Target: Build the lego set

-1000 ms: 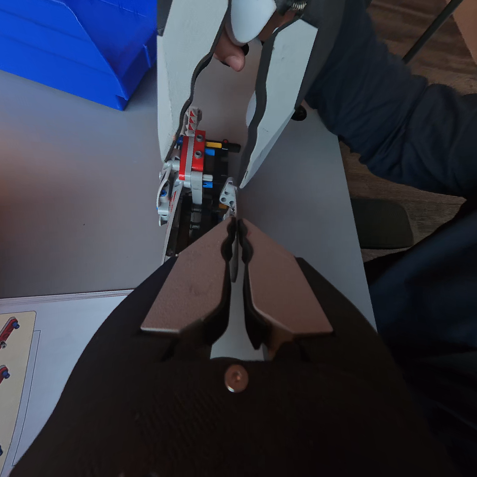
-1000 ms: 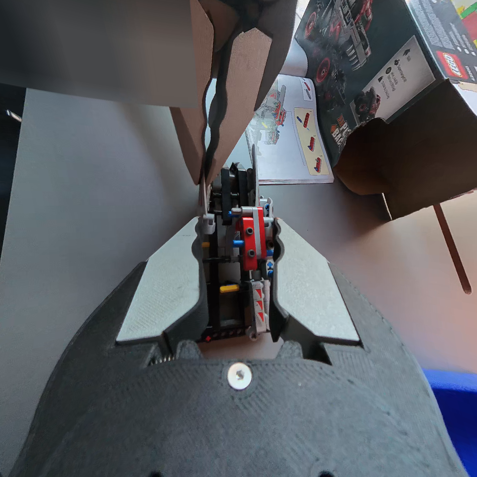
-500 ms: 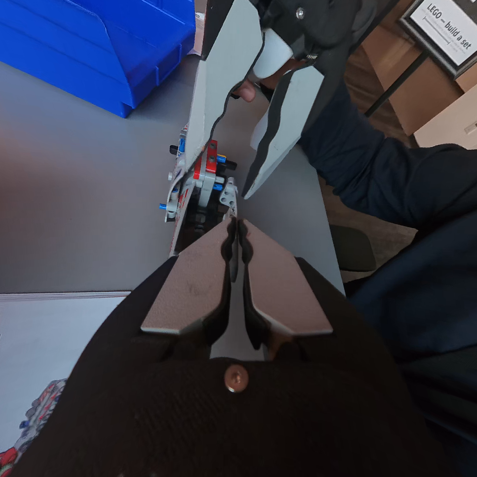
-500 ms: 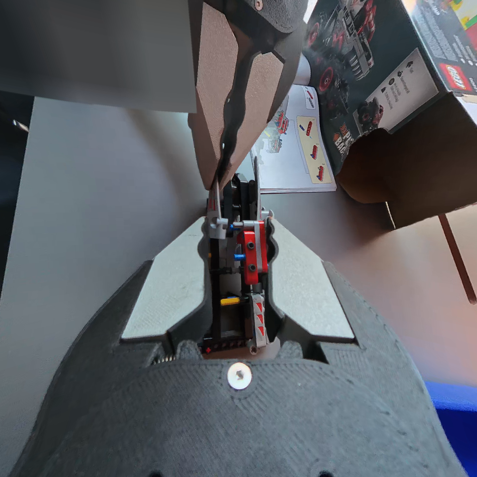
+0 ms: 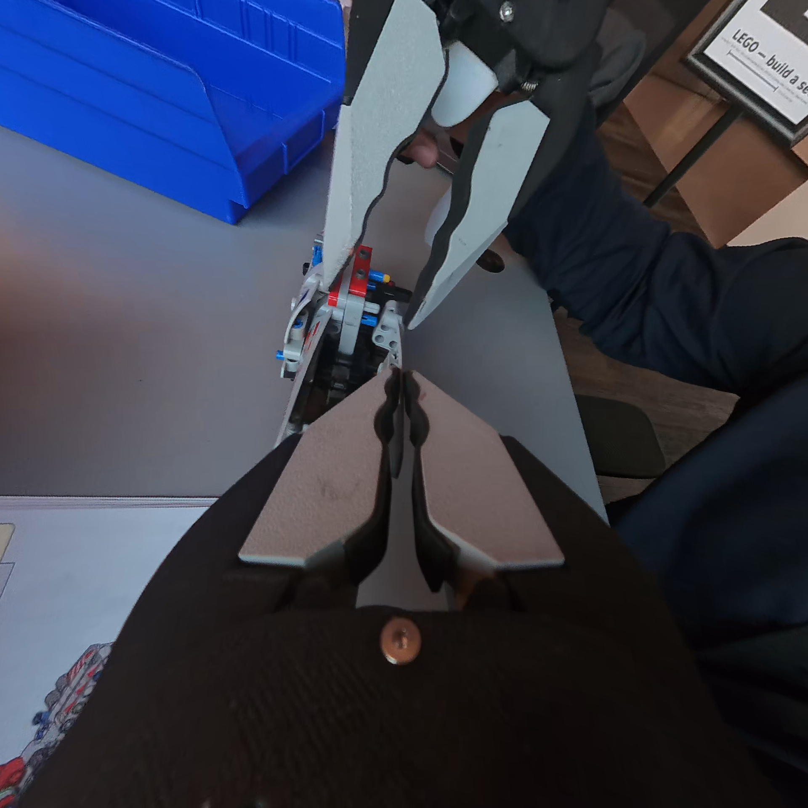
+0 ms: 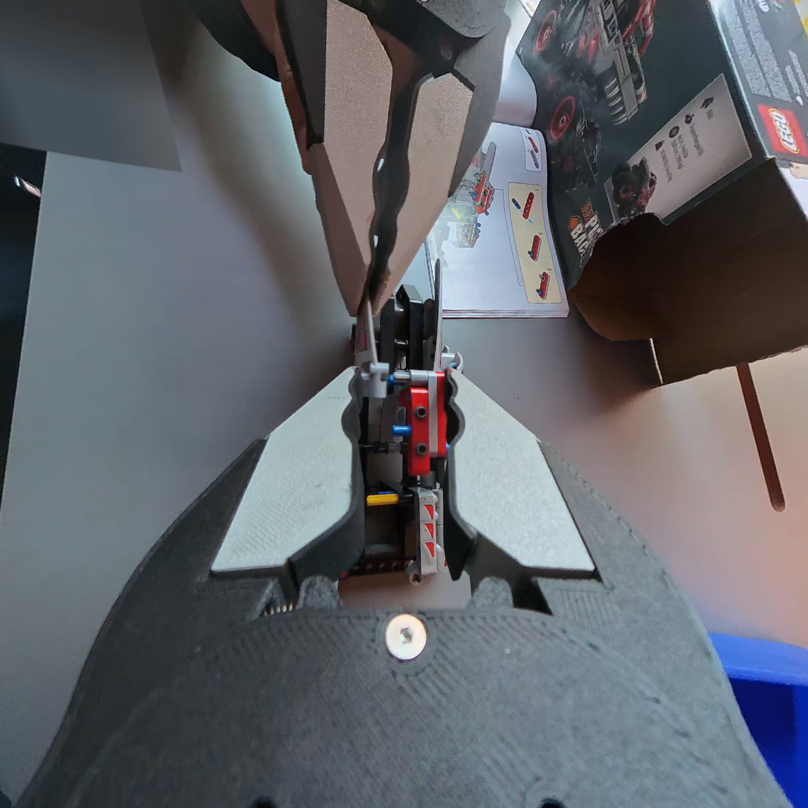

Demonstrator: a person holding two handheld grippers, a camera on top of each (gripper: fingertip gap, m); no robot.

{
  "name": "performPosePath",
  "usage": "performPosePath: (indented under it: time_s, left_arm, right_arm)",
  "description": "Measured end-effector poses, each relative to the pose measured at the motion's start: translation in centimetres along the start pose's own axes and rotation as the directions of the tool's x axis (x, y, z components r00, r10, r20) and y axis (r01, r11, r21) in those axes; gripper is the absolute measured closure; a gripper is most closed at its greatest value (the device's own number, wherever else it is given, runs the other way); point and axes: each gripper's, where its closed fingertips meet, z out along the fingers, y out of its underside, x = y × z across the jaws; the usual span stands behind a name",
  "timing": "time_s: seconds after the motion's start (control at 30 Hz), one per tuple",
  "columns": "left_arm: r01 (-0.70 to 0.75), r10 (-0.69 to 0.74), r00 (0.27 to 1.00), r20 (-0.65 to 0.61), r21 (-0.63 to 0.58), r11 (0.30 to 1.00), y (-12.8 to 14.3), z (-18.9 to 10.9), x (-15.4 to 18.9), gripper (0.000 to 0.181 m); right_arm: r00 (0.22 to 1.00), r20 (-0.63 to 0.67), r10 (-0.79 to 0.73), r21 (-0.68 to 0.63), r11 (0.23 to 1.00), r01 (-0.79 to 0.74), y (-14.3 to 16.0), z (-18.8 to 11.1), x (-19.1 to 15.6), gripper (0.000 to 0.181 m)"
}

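A partly built lego model point(image 6: 423, 433) of grey, black and red beams with blue and yellow pins sits between the grey fingers of my right gripper point(image 6: 404, 374), which is shut on it. In the left wrist view the model point(image 5: 345, 323) stands on the grey table with the right gripper point(image 5: 374, 301) reaching down over it. My left gripper point(image 5: 398, 374), with brown fingers, is shut on a thin grey panel point(image 6: 370, 336) at the model's side. It also shows in the right wrist view point(image 6: 371, 301), coming in from above.
A blue bin point(image 5: 166, 96) stands at the far left of the table. An open instruction booklet point(image 6: 503, 227) and the opened lego box point(image 6: 656, 109) lie beyond the model. The table edge point(image 5: 568, 393) runs close on the right, with a person's dark sleeve point(image 5: 656, 284) past it. Left and right tips are no more than a few centimetres apart.
The left gripper has swung more upright over the model, still pinching the grey panel. The right gripper keeps its hold on the model and has tilted slightly.
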Motion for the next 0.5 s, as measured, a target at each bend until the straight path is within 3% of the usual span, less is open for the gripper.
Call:
performPosePath:
  time_s: [0.5]
  left_arm:
    - [0.052,-0.051,0.998,-0.026,0.027,0.998,-0.06,0.02,-0.69,0.181]
  right_arm:
    - [0.999,0.049,0.012,-0.068,0.998,-0.009,0.21,0.26,0.45,0.147]
